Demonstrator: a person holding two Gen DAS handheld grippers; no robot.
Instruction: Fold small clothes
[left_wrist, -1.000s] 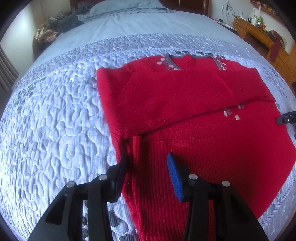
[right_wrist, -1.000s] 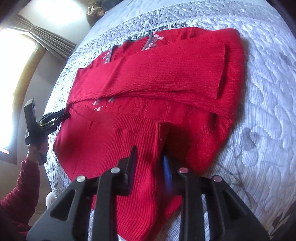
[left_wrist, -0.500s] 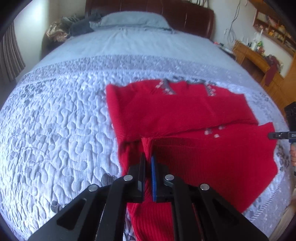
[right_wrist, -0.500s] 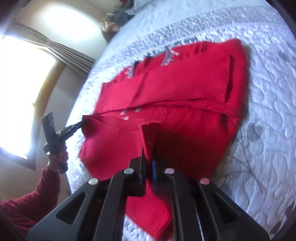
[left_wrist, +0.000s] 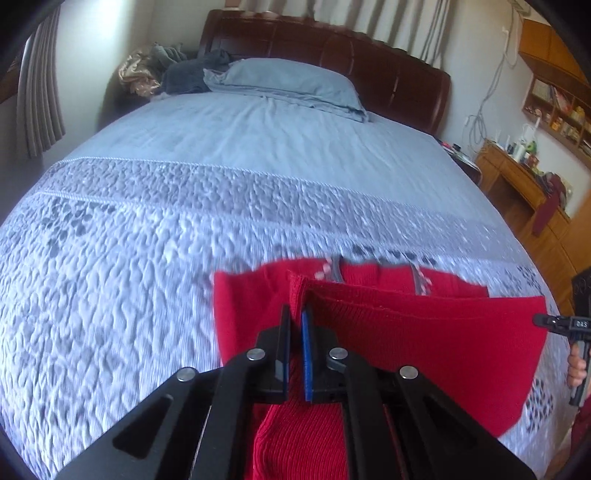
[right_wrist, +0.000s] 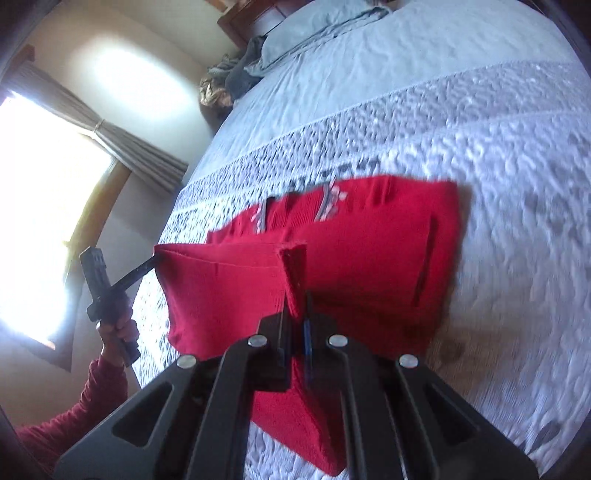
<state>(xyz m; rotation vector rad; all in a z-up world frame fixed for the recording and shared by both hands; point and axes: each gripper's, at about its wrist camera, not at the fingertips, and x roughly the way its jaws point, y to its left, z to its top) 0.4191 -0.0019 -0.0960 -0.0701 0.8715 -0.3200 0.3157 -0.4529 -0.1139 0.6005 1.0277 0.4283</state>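
Ribbed knit red sweater (left_wrist: 424, 343), quilted matt bedspread (left_wrist: 129, 295)

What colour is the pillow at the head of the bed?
Pale grey-blue, plain; the pillow shows best in the left wrist view.

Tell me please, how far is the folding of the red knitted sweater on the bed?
Done: the sleeves of the red knitted sweater lie folded across its chest. In hand: the left gripper and the right gripper are each shut on a corner of the ribbed hem, which hangs lifted above the quilted grey bedspread. Left: carry the hem up toward the collar, lay it down and let go.
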